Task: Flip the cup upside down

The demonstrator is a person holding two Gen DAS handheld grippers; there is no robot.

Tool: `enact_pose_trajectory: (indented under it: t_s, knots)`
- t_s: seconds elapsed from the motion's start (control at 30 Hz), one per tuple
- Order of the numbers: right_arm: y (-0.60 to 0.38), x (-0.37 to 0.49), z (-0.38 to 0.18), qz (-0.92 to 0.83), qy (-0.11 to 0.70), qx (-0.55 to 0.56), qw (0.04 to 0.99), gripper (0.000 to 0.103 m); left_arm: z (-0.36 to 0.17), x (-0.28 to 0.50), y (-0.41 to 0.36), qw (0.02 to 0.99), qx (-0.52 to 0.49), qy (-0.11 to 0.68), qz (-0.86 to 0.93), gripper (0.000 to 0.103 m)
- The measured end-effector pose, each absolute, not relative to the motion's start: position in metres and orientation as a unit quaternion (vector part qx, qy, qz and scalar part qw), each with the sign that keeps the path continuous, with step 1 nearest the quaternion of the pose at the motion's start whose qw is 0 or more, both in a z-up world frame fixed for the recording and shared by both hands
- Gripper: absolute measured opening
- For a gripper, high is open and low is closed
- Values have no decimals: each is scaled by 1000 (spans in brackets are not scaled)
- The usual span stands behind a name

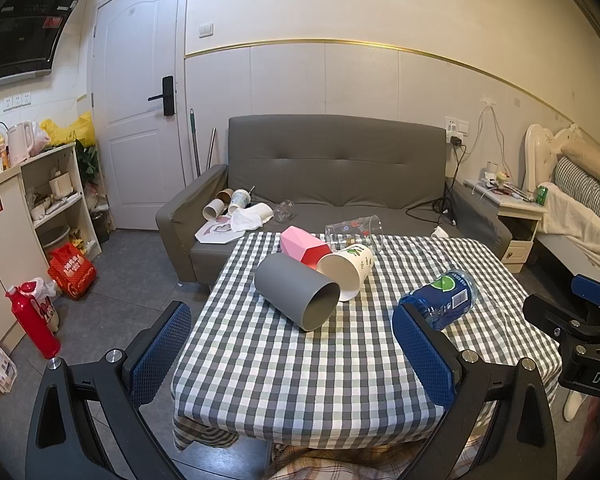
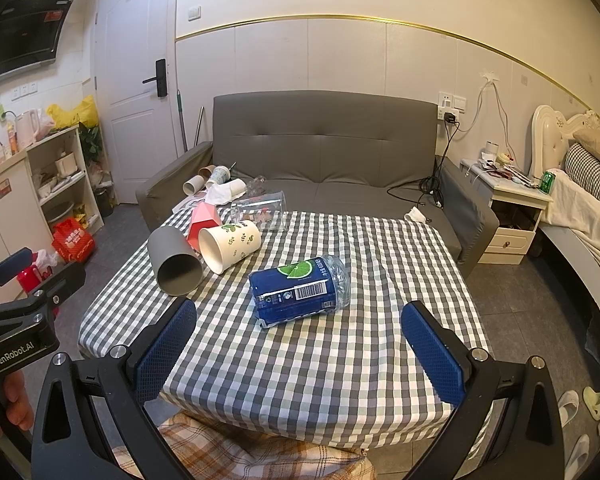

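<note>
Over the near edge of the checkered surface (image 1: 300,380), both tongs hang wide open w/ nothing between the blue pads. Left tongs (image 1: 300,352) point at the gray cup (image 1: 296,296); right tongs (image 2: 300,348) point at the blue-labelled clear cup (image 2: 298,290).

All cups lie on their sides. Gray cup: left of centre, open mouth toward the cameras, touching the white leaf-print cup (image 1: 348,270) on its right. That white cup's mouth also faces near-left. Behind the two, a pink faceted cup (image 1: 302,246), resting against them. Farther back, near the far edge, a clear glass w/ small prints (image 1: 354,232). Blue-labelled cup lies apart from the group, toward the right & nearer, barcode up.

Beyond the surface: gray sofa (image 1: 332,168) w/ paper cups and a white cloth on its left seat. Nightstand (image 2: 512,208) & bed to the right, shelf and red bottle (image 1: 34,324) on the floor at left.
</note>
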State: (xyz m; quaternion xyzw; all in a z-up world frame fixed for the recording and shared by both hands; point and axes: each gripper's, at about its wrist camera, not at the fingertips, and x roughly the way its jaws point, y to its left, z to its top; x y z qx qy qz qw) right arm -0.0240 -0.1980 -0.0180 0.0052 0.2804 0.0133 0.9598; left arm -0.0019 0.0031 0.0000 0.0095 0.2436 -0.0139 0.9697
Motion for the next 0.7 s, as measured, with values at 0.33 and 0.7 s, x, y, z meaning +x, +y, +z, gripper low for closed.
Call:
enact_pose_trajectory:
  t_s: [0.33, 0.7]
  knots:
    - [-199, -23, -18, 13, 280, 5, 960, 103, 0, -1, 0, 969, 13, 246, -18, 103]
    - [-199, -22, -18, 13, 280, 4, 960, 103, -2, -1, -1, 969, 12, 246, -18, 103]
